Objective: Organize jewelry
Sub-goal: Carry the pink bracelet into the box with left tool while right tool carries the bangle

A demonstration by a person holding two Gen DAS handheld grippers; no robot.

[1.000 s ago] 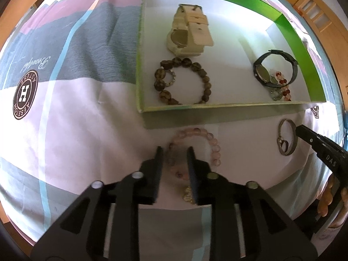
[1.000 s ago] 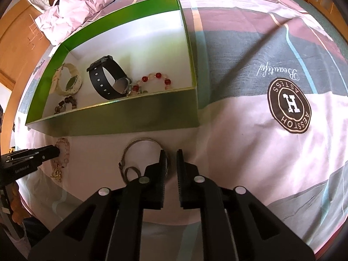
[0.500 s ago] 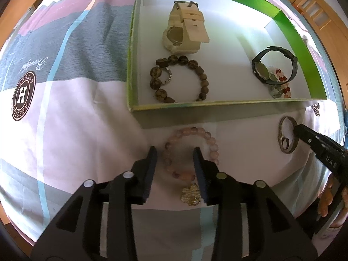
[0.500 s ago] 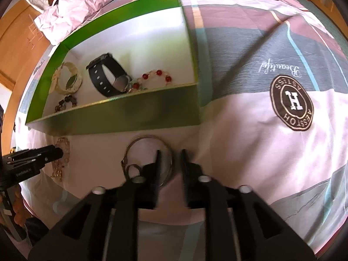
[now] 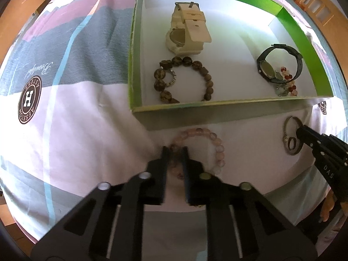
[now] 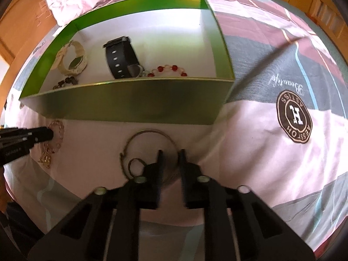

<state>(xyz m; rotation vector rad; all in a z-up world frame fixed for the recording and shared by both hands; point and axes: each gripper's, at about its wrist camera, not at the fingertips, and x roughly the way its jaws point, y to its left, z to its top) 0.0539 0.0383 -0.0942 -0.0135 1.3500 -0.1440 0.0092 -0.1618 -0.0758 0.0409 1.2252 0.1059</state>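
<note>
Low in the frame, your left gripper (image 5: 175, 150) is clamped on the near side of the pink bead bracelet (image 5: 214, 143) lying on the bedspread (image 5: 76, 119). Your right gripper (image 6: 170, 152) is closed on the rim of the silver bangle (image 6: 150, 132). Just beyond both, mid-frame, sits the green box (image 5: 217, 111), holding a cream watch (image 5: 188, 32), brown bead bracelet (image 5: 184, 78) and black watch (image 5: 280, 63).
</note>
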